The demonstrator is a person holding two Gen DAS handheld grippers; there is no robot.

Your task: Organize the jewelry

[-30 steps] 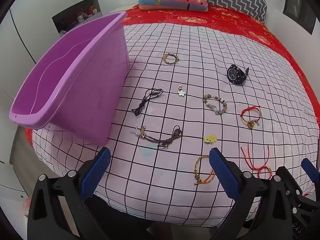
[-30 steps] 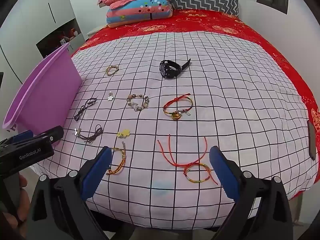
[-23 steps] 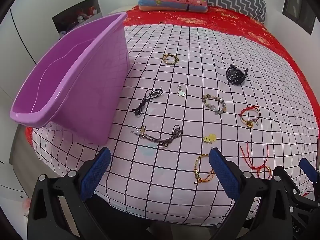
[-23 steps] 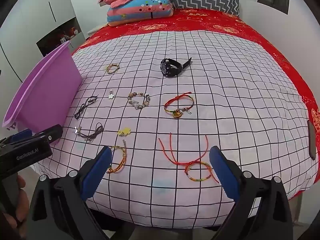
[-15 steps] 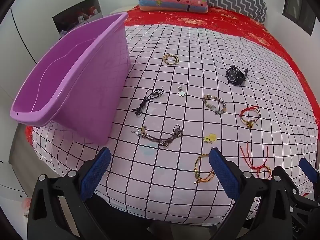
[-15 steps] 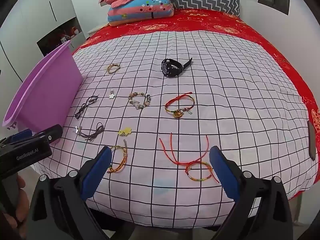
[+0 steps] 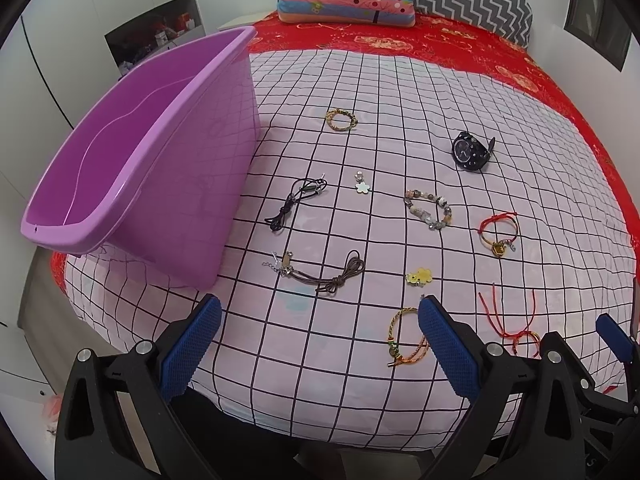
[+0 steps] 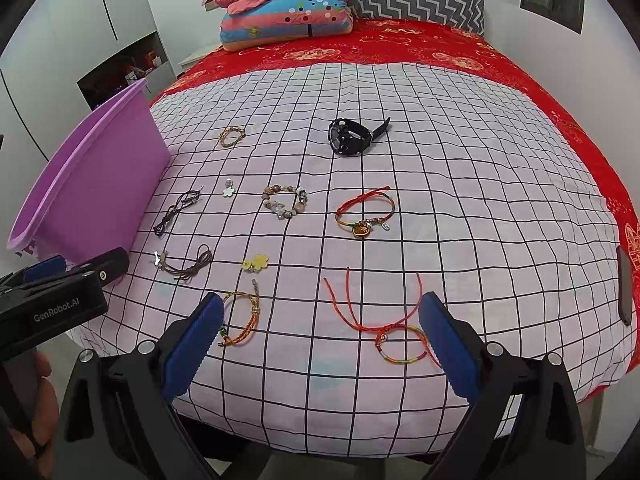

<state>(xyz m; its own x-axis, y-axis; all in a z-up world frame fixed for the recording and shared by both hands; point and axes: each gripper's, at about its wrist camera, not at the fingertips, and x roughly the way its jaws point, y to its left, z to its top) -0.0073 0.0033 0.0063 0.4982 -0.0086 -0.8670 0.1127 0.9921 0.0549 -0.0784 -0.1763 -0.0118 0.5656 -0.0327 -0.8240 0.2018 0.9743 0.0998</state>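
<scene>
Several pieces of jewelry lie spread on a pink checked bed sheet (image 7: 400, 92): a black watch (image 7: 470, 155), a beaded bracelet (image 7: 427, 209), a red cord bracelet with a gold charm (image 8: 365, 213), a brown cord necklace (image 7: 320, 272), a black cord (image 7: 294, 200), a yellow flower charm (image 7: 418, 277), a braided yellow bracelet (image 8: 240, 320) and a red string bracelet (image 8: 384, 320). A purple tub (image 7: 140, 176) stands at the left. My left gripper (image 7: 318, 346) and right gripper (image 8: 320, 344) are both open and empty, held at the bed's near edge.
Folded blankets and pillows (image 8: 288, 16) sit at the head of the bed on a red cover (image 7: 460, 52). White cupboards (image 7: 100, 20) line the left wall. A dark phone (image 8: 624, 284) lies at the sheet's right edge. The left gripper's body (image 8: 60, 296) shows in the right wrist view.
Both grippers have shifted only slightly; the views are almost the same. No jewelry has moved.
</scene>
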